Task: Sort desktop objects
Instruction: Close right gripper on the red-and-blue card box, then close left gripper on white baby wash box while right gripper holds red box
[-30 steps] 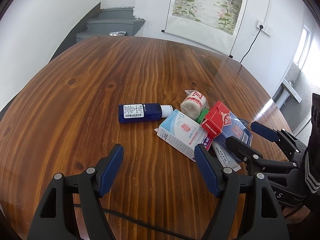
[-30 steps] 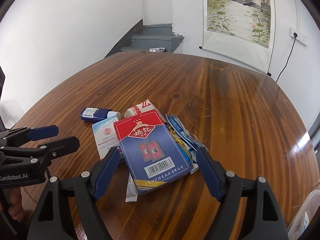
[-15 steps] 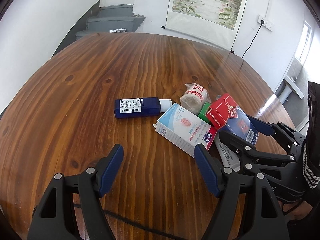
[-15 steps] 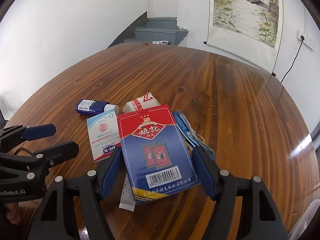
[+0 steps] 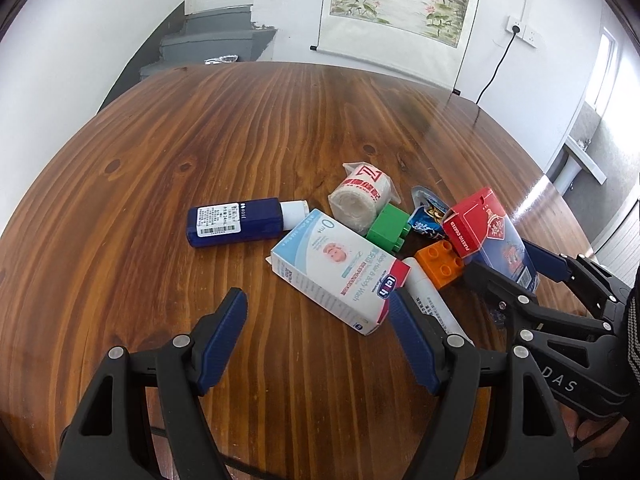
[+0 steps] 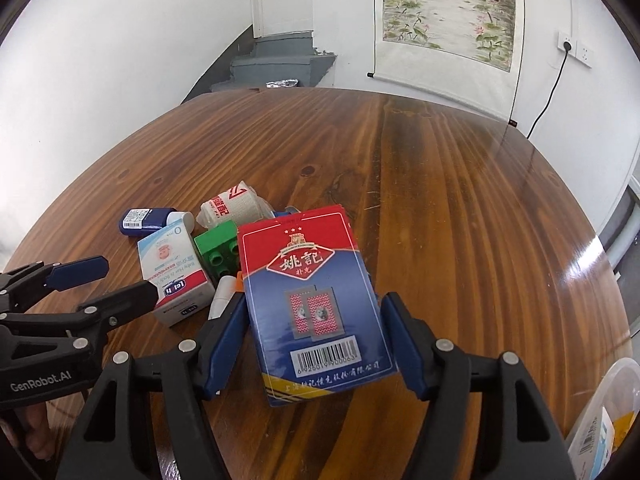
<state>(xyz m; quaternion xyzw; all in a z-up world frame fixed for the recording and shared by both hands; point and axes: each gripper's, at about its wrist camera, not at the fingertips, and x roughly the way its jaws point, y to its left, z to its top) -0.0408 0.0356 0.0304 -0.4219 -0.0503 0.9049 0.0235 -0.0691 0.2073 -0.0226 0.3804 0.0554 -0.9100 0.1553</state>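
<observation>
My right gripper (image 6: 313,302) is shut on a red and blue playing-card box (image 6: 304,280), both pads pressing its long sides, the box raised off the pile. In the left wrist view that box (image 5: 492,232) hangs tilted in the right gripper (image 5: 504,260). Below it lie a green brick (image 5: 388,228), an orange brick (image 5: 438,262), a white tube (image 5: 434,304) and a blue wrapper (image 5: 426,220). My left gripper (image 5: 317,298) is open over the table (image 5: 280,120), its right finger beside a white baby-wash box (image 5: 340,268). A blue bottle (image 5: 234,222) and a bandage roll (image 5: 360,198) lie behind.
A clear plastic container (image 6: 604,420) with items inside stands at the table's near right edge. Bare wood stretches beyond the pile to the far edge. A scroll painting (image 6: 448,16) and a wall socket with a cable (image 6: 576,50) are on the back wall.
The right gripper has closed on the card box and lifted it, uncovering the green and orange bricks. The left gripper has drawn nearer the pile, still open.
</observation>
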